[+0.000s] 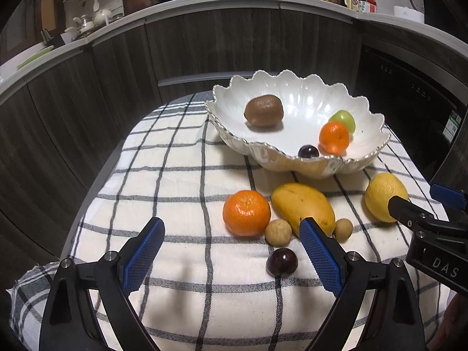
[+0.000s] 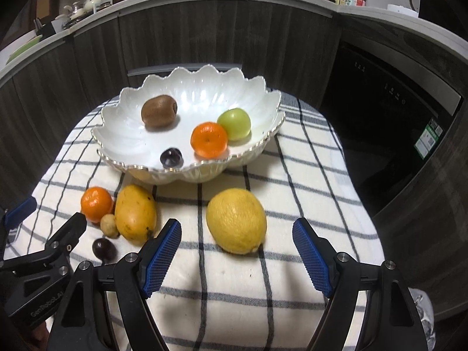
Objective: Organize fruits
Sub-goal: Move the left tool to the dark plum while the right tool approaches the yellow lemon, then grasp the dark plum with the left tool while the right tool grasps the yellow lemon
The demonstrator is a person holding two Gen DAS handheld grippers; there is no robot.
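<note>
A white scalloped bowl (image 1: 263, 152) (image 2: 122, 143) holds a kiwi (image 1: 263, 111), a small orange (image 1: 334, 137), a green fruit (image 1: 343, 119) and a dark plum (image 1: 308, 151). On the checked cloth in front lie an orange (image 1: 246, 213), a mango (image 1: 302, 208), two small tan fruits (image 1: 278, 232), a dark plum (image 1: 282, 262) and a lemon (image 1: 385, 196) (image 2: 236, 220). My left gripper (image 1: 231, 231) is open and empty, just short of the orange. My right gripper (image 2: 237, 235) is open, its jaws on either side of the lemon, apart from it.
The cloth (image 1: 181, 181) covers a small table whose edges drop off left and right. Dark cabinets (image 1: 204, 44) and a counter with pans and bottles stand behind. A black appliance (image 2: 395, 117) is at the right.
</note>
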